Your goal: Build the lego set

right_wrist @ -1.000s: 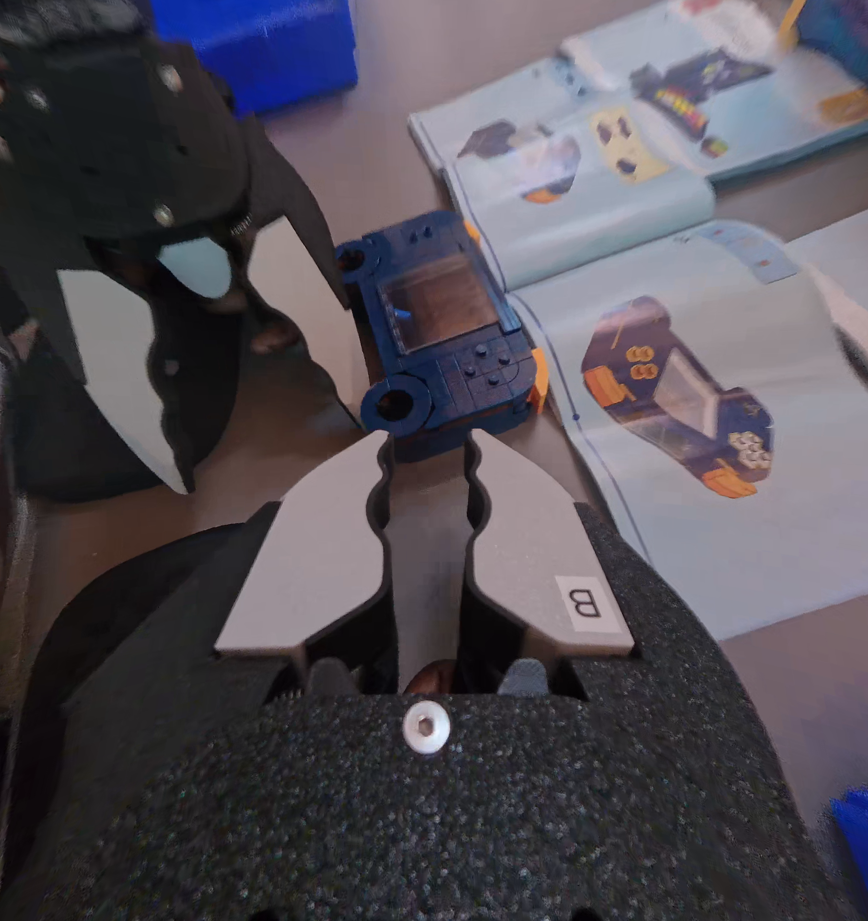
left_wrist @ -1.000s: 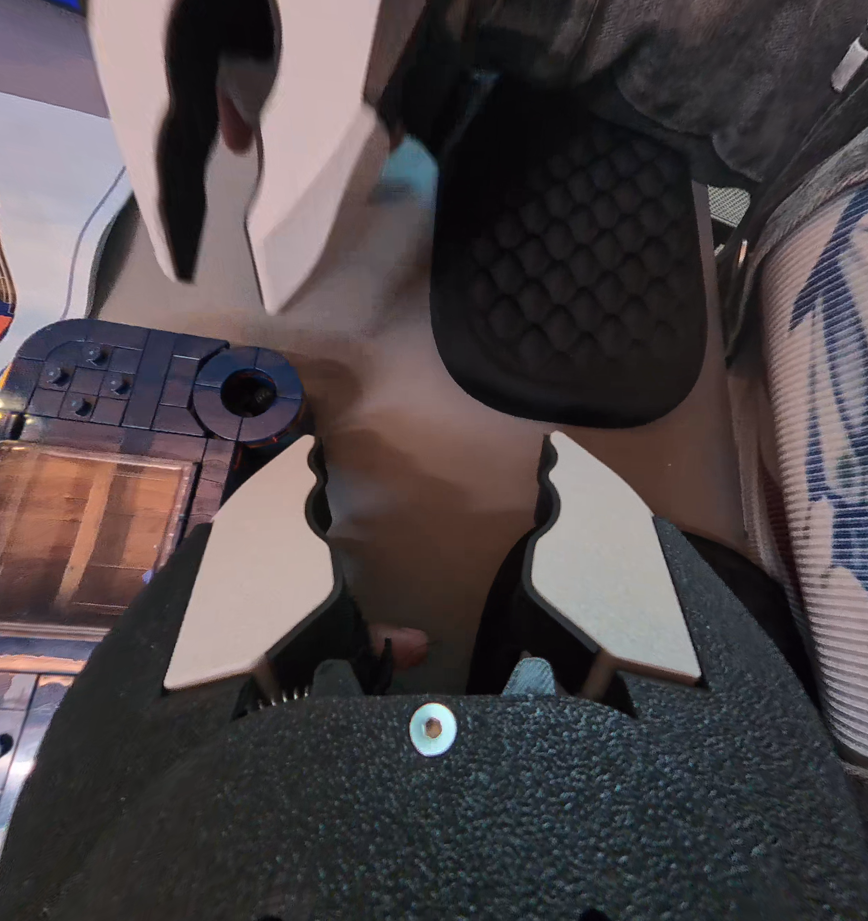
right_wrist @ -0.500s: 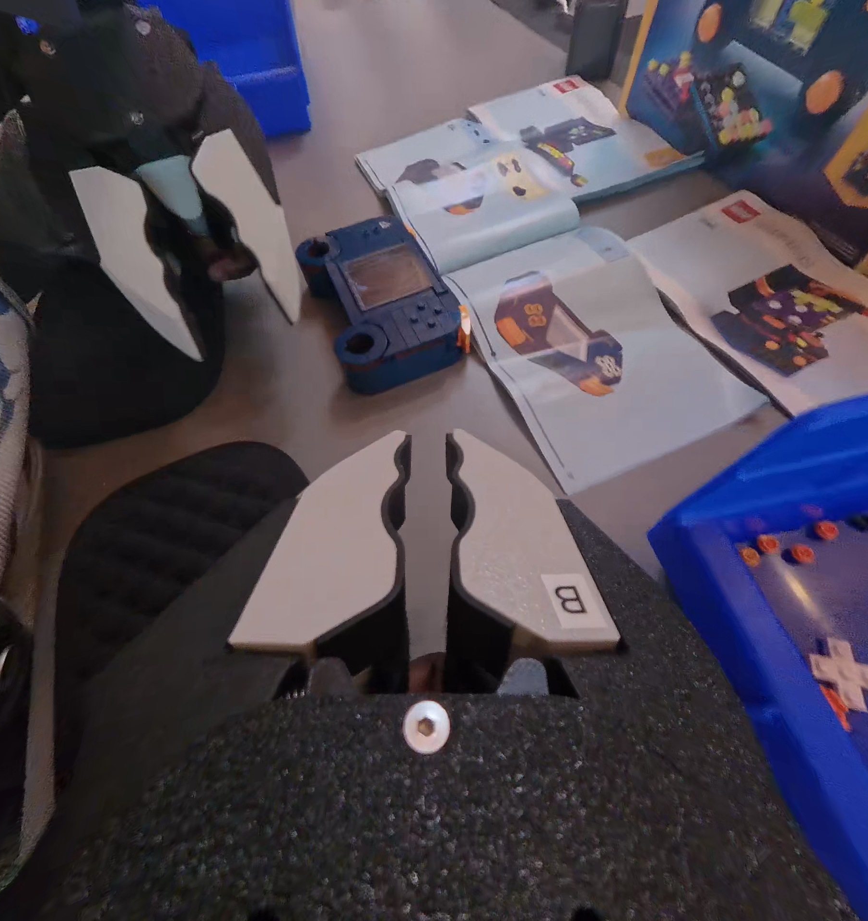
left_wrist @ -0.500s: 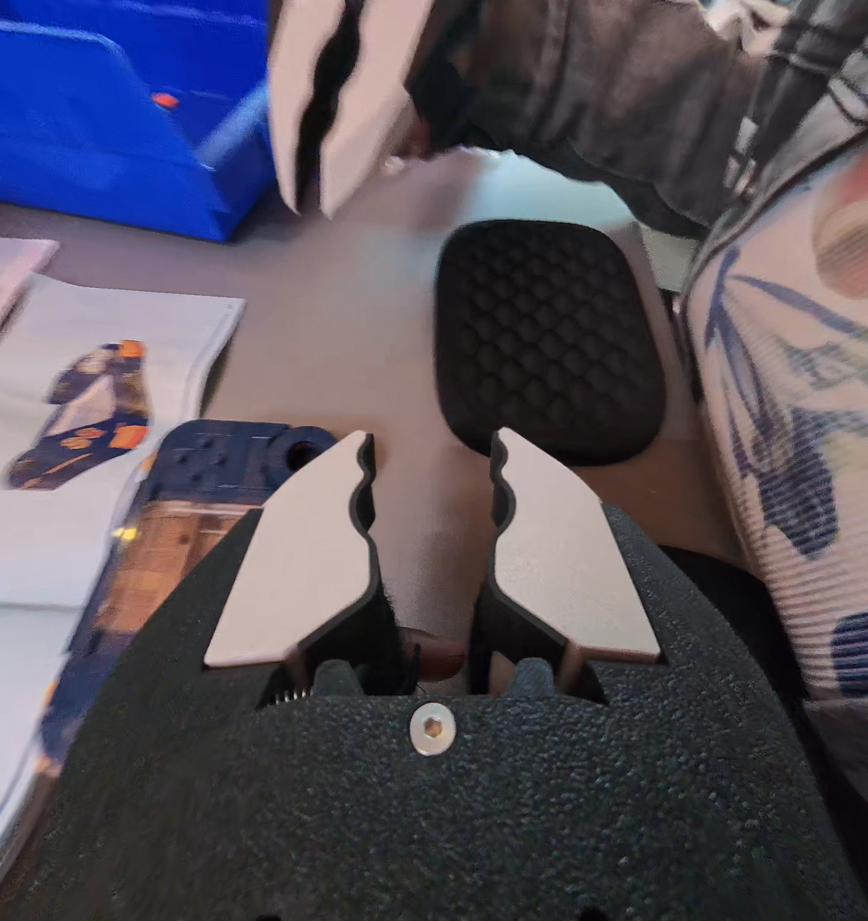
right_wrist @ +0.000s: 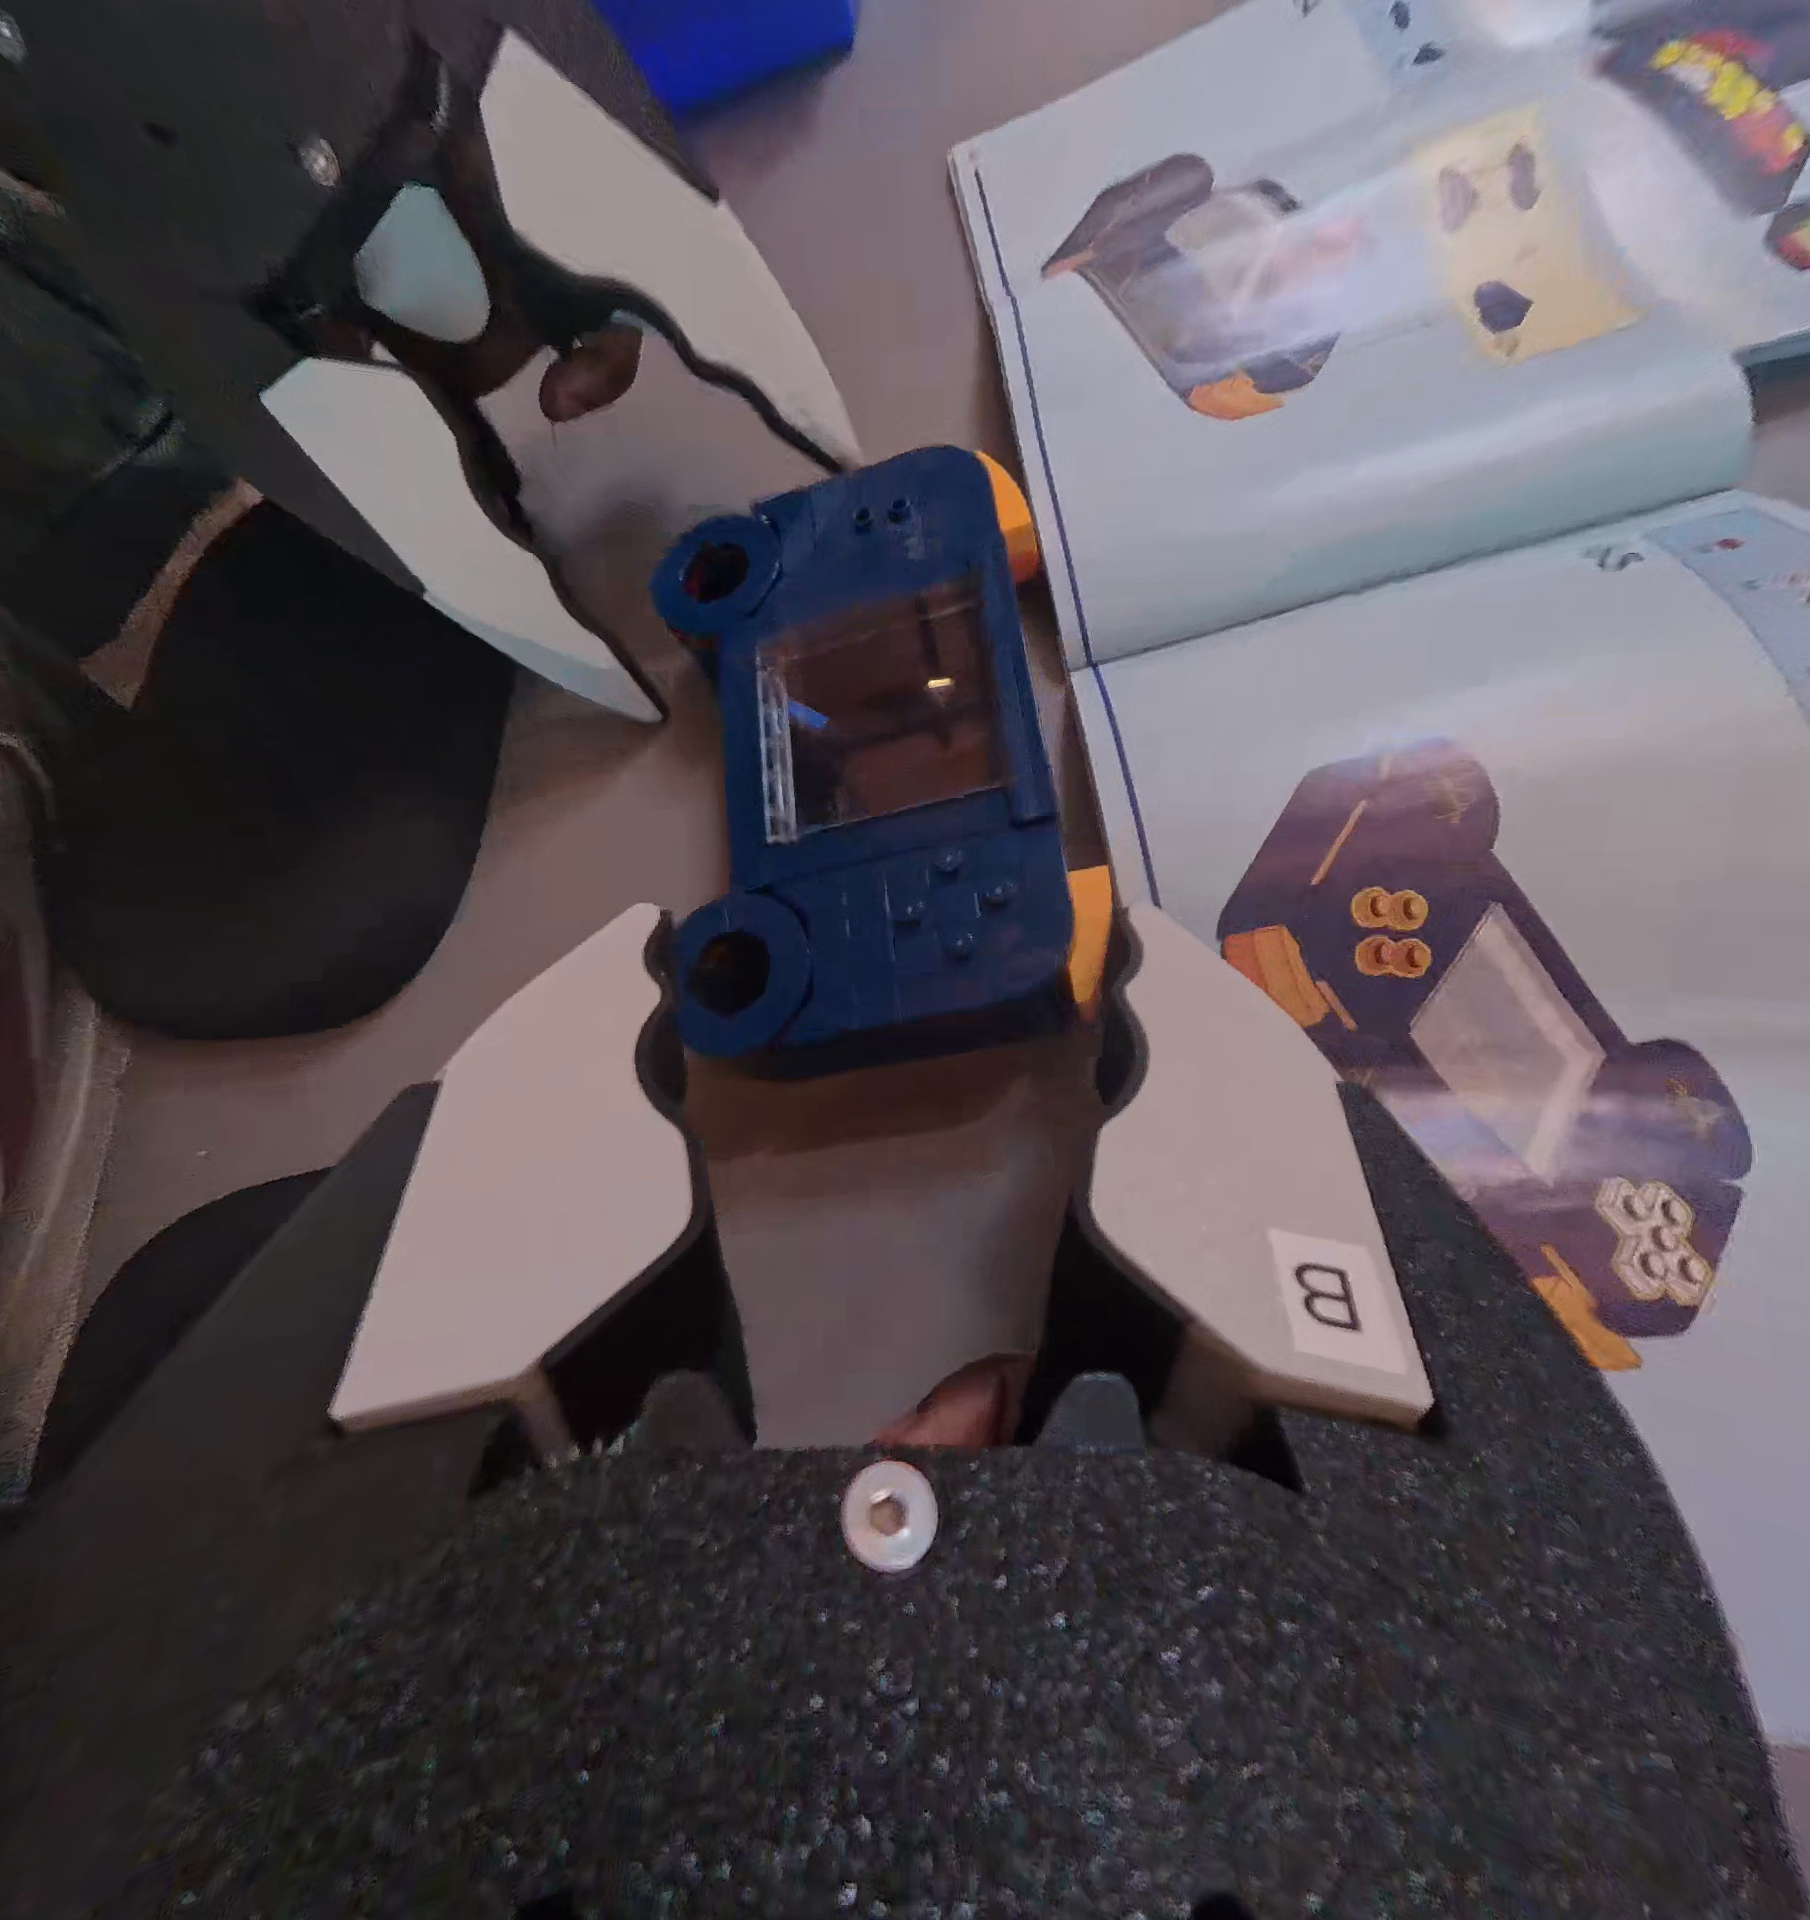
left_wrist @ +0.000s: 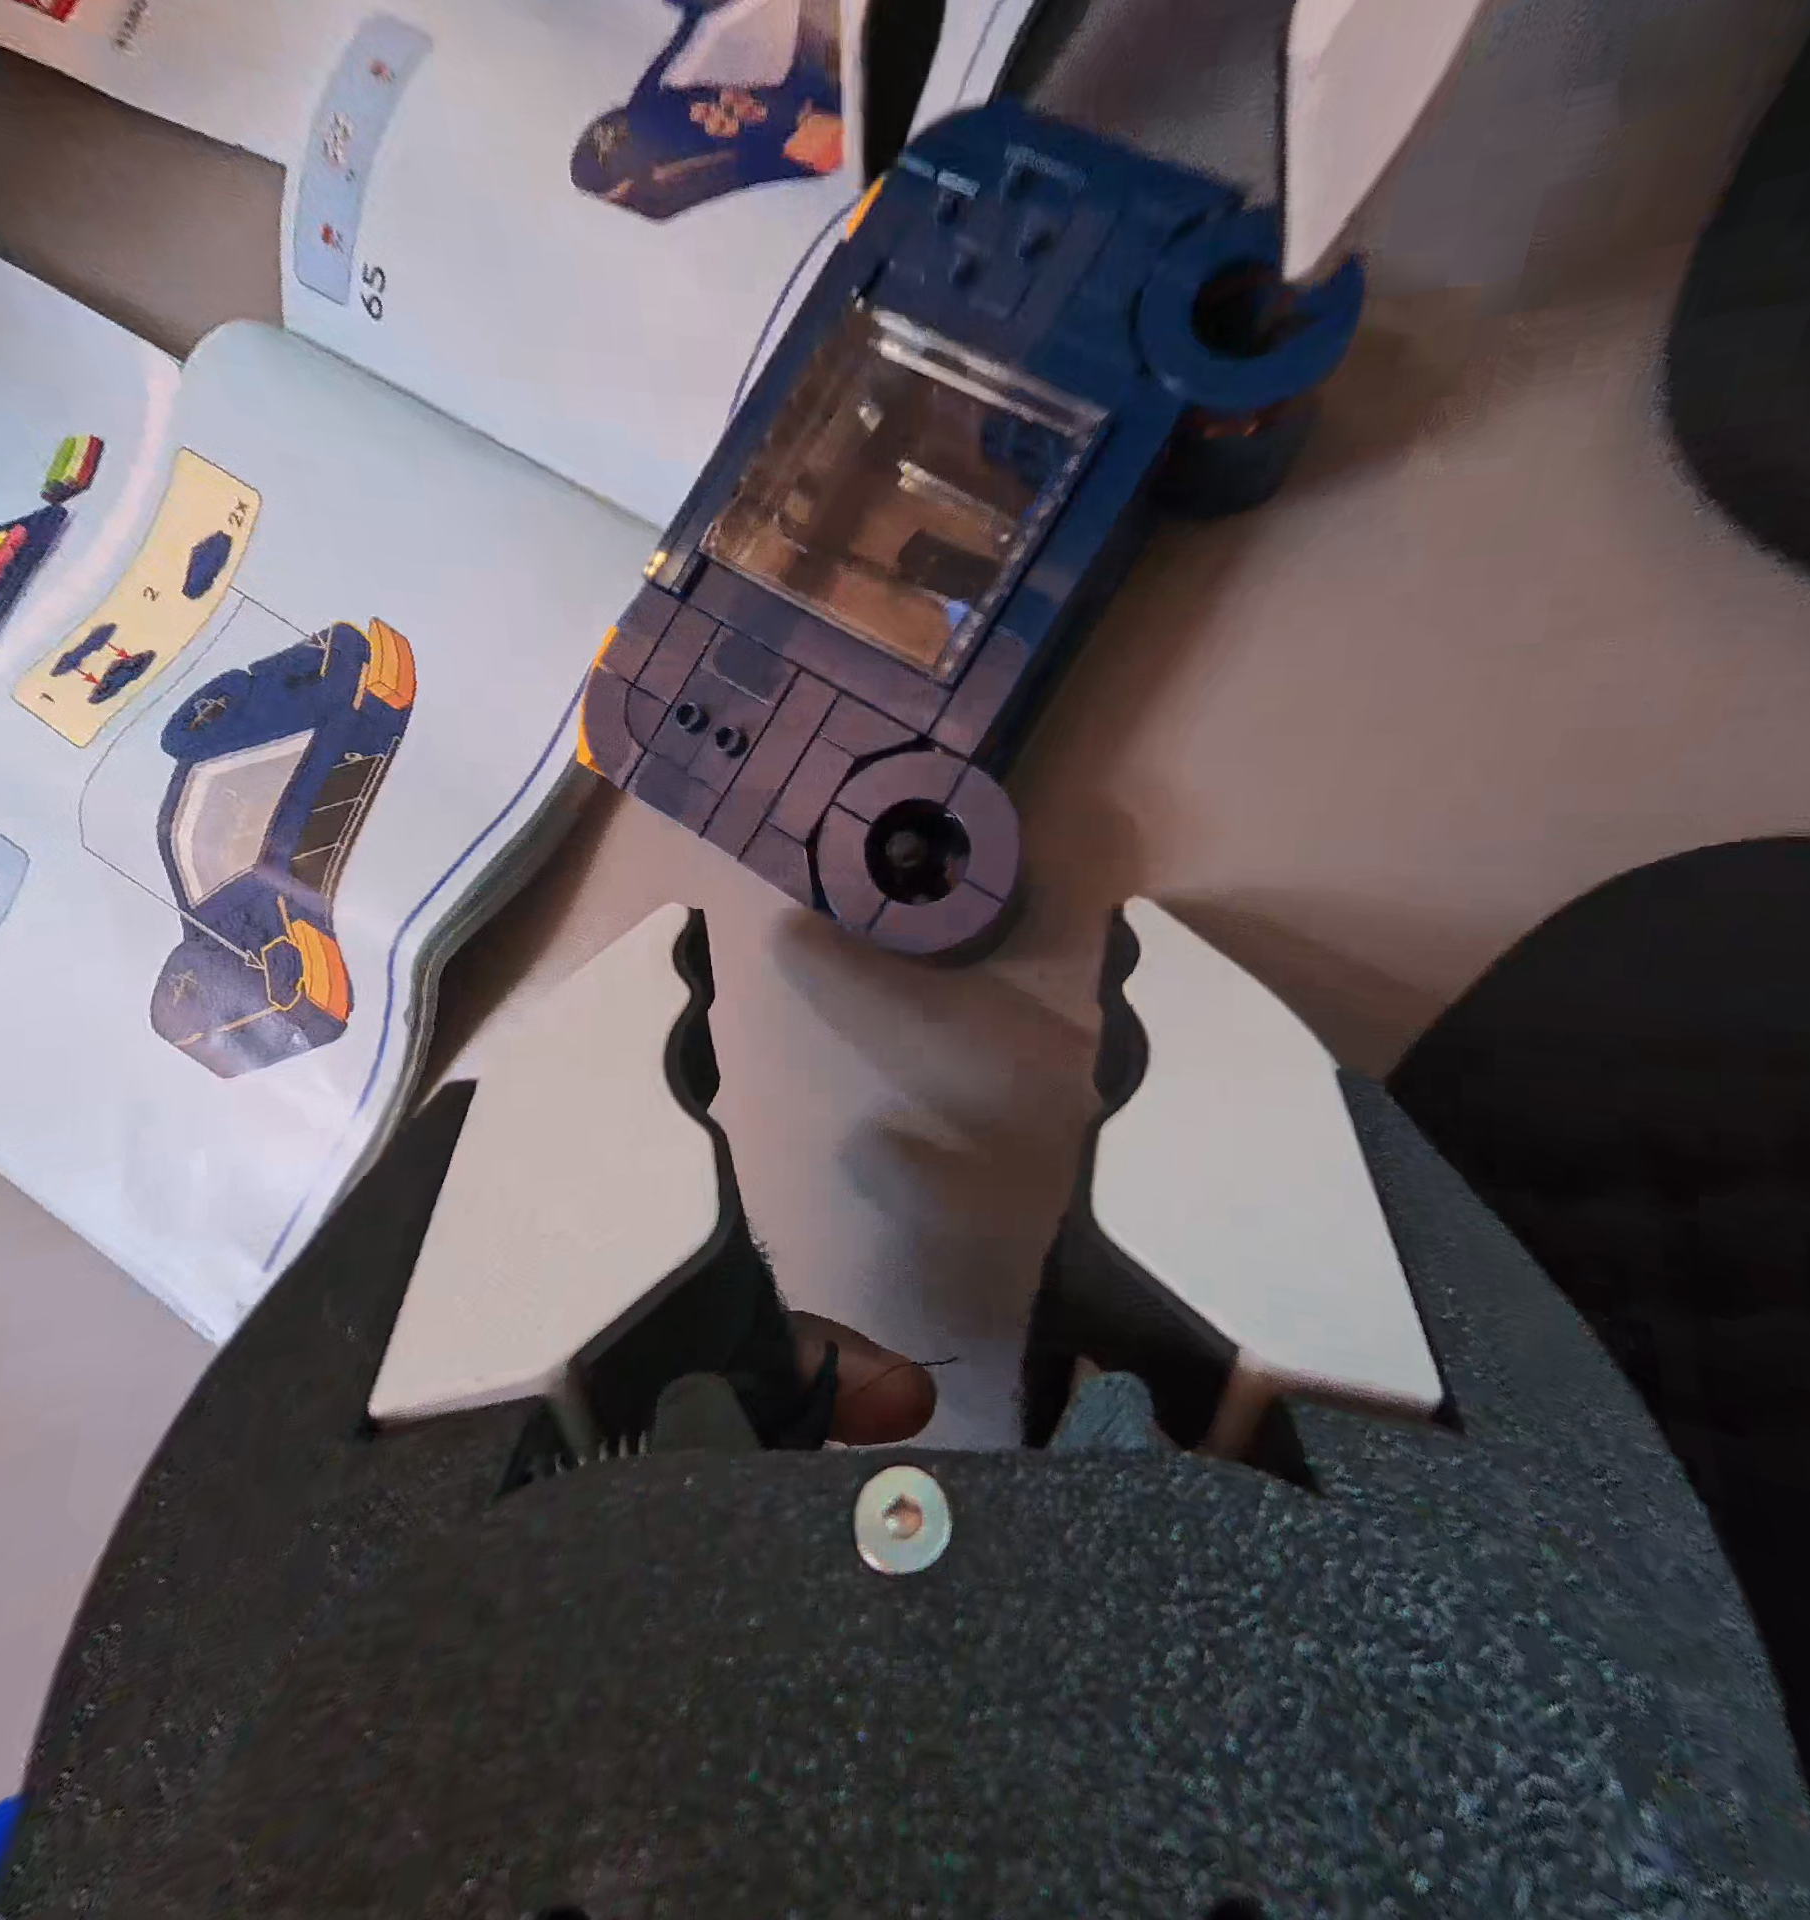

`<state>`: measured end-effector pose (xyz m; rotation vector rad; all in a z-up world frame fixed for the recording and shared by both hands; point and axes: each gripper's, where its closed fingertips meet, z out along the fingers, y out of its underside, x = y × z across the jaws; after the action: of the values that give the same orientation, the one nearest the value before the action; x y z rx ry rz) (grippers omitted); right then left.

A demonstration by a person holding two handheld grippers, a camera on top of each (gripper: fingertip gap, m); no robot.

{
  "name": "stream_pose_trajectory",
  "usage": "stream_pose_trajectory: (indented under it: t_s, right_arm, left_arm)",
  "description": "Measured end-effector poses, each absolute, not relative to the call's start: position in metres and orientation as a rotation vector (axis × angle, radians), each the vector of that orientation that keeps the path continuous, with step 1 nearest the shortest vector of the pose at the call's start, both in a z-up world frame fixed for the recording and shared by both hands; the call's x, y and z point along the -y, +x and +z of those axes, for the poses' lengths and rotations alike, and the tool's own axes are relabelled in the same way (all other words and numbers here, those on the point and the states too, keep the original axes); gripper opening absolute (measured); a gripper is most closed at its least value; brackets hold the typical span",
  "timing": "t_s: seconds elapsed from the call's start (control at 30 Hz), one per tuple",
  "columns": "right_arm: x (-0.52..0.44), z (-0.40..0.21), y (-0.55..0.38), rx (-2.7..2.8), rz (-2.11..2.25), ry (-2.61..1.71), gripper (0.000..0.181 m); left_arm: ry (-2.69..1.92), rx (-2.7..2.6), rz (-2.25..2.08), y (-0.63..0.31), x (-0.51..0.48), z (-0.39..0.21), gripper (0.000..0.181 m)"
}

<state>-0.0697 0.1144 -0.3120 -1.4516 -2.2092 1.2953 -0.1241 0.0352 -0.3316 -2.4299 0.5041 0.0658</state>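
Lego console lies on the table — both grippers' jaws spread, its near end between the right's.

- White sticker on one finger of the right gripper, nearer the camera than the blue lego console: one black capital letter.
- Instruction booklet, left of the console: printed page number.
- Same booklet, yellow parts box, further left: step digits and a quantity mark.
- Model pictures on the pages: lettering blurred, unreadable.
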Motion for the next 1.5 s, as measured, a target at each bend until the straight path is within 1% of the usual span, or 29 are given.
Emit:
stream_pose_trajectory:
  t_s: [0.03,0.07,0.17,0.23,0.4,0.5,0.6,0.67,0.8,0.93,1.0,1.03,1.13,1.2,1.27,1.33,1.43,1.5]
  right_arm:
    - [-0.114,-0.316,-0.066,2.221,1.273,-1.472,0.074]
    - [-0.111,-0.316,-0.061,2.230,1.272,-1.483,0.071]
    - [-0.089,-0.314,-0.034,2.279,1.338,-1.501,0.058]
    - [-0.067,-0.310,-0.016,2.320,1.428,-1.465,0.053]
    - [-0.060,-0.313,-0.014,2.275,1.385,-1.507,0.056]
    - [-0.040,-0.312,-0.016,2.310,1.427,-1.483,0.055]
    - [-0.024,-0.313,-0.019,2.367,1.367,-1.422,0.056]
    - [-0.008,-0.306,-0.022,2.364,1.455,-1.385,0.055]
    - [0.013,-0.306,-0.028,2.415,1.447,-1.317,0.055]
    - [0.023,-0.305,-0.034,2.406,1.440,-1.315,0.060]
    - [0.021,-0.304,-0.034,2.381,1.435,-1.329,0.062]
    - [0.019,-0.301,-0.031,2.365,1.448,-1.329,0.060]
    - [0.007,-0.295,-0.024,2.292,1.453,-1.364,0.051]
    - [-0.005,-0.294,-0.018,2.258,1.408,-1.359,0.042]
    - [-0.020,-0.289,-0.014,2.205,1.331,-1.307,0.030]
    - [-0.037,-0.284,-0.010,2.139,1.241,-1.247,0.019]
    - [-0.059,-0.269,-0.001,2.030,1.199,-1.177,0.005]
    - [-0.075,-0.257,0.008,1.983,1.188,-1.176,0.000]
  left_arm:
    - [-2.413,-0.500,0.063,-0.125,-0.040,-0.331,0.070]
    - [-2.399,-0.490,0.059,-0.128,-0.043,-0.329,0.064]
    - [-2.421,-0.504,0.105,-0.143,-0.046,-0.330,0.062]
    - [-2.429,-0.470,0.141,-0.154,-0.049,-0.330,0.060]
    - [-2.504,-0.377,0.139,-0.163,-0.050,-0.333,0.042]
    - [-2.514,-0.480,0.094,-0.156,-0.058,-0.334,0.031]
    - [-2.512,-0.598,0.071,-0.150,-0.067,-0.334,0.030]
    - [-2.489,-0.709,0.026,-0.142,-0.071,-0.332,0.020]
    - [-2.391,-0.902,-0.096,-0.120,-0.083,-0.326,0.018]
    - [-2.346,-1.068,-0.096,-0.107,-0.104,-0.327,0.022]
    - [-2.382,-1.150,-0.013,-0.113,-0.108,-0.327,0.026]
    - [-2.393,-1.144,0.061,-0.122,-0.110,-0.321,0.028]
    - [-2.370,-0.987,0.077,-0.134,-0.095,-0.293,0.033]
    - [-2.350,-0.829,-0.064,-0.128,-0.068,-0.282,0.046]
    - [-2.347,-0.719,-0.219,-0.115,-0.034,-0.283,0.058]
    - [-2.364,-0.606,-0.248,-0.106,-0.012,-0.292,0.065]
    - [-2.400,-0.498,-0.248,-0.095,0.001,-0.310,0.062]
    - [-2.400,-0.468,-0.188,-0.098,-0.005,-0.321,0.062]
